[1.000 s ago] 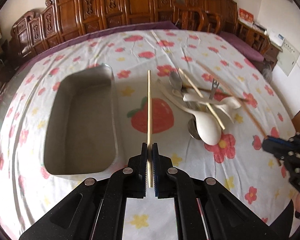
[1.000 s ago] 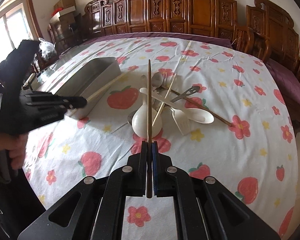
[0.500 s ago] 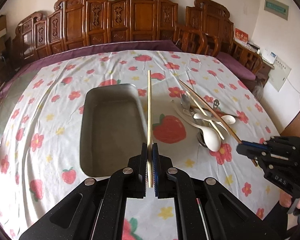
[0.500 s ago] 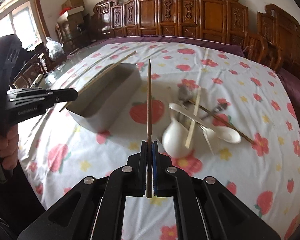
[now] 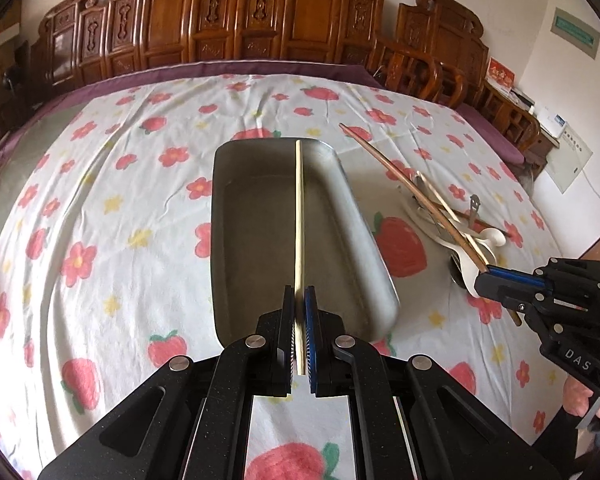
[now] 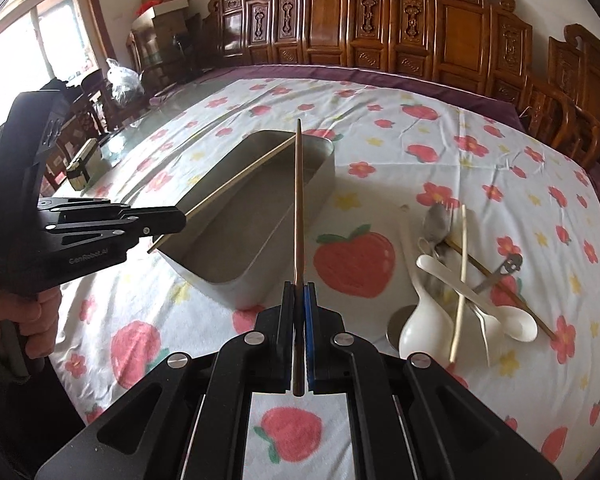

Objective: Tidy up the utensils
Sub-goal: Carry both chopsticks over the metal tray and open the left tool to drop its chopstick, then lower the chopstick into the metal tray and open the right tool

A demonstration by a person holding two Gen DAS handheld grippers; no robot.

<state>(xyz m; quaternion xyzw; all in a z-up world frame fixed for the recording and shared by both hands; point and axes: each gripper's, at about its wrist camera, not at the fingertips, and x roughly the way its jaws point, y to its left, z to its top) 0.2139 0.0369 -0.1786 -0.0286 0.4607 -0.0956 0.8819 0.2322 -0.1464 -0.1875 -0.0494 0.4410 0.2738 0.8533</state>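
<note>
My left gripper is shut on a pale bamboo chopstick and holds it lengthwise over the metal tray. My right gripper is shut on a dark brown chopstick whose tip reaches over the tray's near right side. Each gripper shows in the other view: the right one at the right edge, the left one at the left. A pile of utensils with white spoons, a metal spoon, a fork and chopsticks lies right of the tray; it also shows in the left wrist view.
The table carries a white cloth with strawberries and flowers. Carved wooden chairs line the far side. A bare glass strip with small items runs along the left edge.
Both grippers have swung left with their chopsticks. The left one's chopstick now lies over the tray's middle; the right one's tip has come over the tray.
</note>
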